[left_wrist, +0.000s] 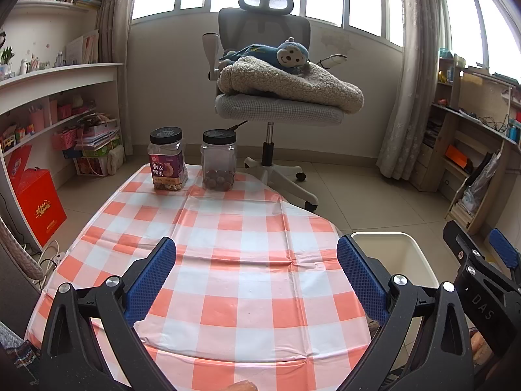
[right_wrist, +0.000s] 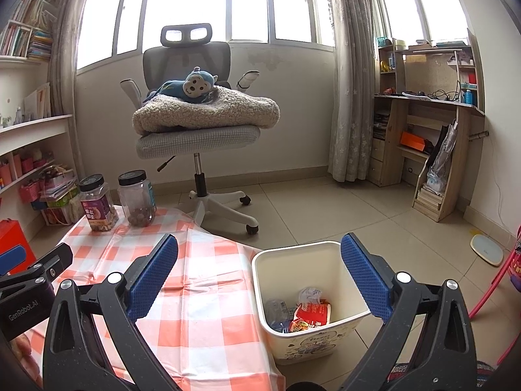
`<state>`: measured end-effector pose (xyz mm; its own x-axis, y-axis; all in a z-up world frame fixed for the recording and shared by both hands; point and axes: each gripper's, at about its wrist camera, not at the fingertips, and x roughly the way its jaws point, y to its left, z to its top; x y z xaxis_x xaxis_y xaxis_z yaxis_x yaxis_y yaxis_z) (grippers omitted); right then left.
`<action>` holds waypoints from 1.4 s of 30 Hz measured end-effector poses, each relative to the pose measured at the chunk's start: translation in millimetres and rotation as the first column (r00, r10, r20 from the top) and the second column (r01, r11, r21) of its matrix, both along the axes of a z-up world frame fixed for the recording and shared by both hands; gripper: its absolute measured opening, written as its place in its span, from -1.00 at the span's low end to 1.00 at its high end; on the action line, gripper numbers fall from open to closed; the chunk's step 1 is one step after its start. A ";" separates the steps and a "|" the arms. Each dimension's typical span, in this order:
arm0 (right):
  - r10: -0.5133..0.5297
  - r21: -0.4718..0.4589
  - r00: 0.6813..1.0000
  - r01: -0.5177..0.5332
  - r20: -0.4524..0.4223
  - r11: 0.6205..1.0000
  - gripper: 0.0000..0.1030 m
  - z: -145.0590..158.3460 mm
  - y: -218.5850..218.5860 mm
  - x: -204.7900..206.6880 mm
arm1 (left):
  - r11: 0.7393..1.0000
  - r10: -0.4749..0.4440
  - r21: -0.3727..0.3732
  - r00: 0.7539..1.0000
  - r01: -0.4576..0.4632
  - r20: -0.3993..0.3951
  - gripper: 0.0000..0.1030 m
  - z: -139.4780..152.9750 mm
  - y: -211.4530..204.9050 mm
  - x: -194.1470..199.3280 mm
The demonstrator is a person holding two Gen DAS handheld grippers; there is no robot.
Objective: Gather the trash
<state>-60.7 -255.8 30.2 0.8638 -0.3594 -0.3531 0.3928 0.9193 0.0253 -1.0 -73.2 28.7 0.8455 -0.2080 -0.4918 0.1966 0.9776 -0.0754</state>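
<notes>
A cream trash bin (right_wrist: 312, 335) stands on the floor to the right of the table; its rim also shows in the left wrist view (left_wrist: 420, 260). Inside lie a red snack wrapper (right_wrist: 311, 317), a crumpled white paper (right_wrist: 309, 294) and clear plastic (right_wrist: 276, 311). My left gripper (left_wrist: 257, 270) is open and empty above the orange-and-white checked tablecloth (left_wrist: 228, 260). My right gripper (right_wrist: 259, 267) is open and empty, above the table's right edge and the bin. The right gripper also shows at the right edge of the left wrist view (left_wrist: 478, 260).
Two clear jars with black lids stand at the table's far end: a labelled nut jar (left_wrist: 167, 159) and one with round brown fruit (left_wrist: 218, 160). A grey office chair (left_wrist: 276, 104) with a blanket and plush monkey stands behind. Shelves line both walls.
</notes>
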 end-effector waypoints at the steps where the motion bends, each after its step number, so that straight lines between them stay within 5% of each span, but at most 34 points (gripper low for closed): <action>1: 0.000 0.001 1.000 0.000 0.000 1.000 0.86 0.2 -0.1 0.0 | 1.000 -0.001 0.000 1.000 0.001 0.000 0.87 0.0 -0.2 0.1; 42: 0.015 0.003 1.000 -0.015 -0.013 1.000 0.86 -4.5 -0.8 2.4 | 1.000 -0.006 -0.009 1.000 0.006 -0.012 0.87 -6.3 -2.9 -2.7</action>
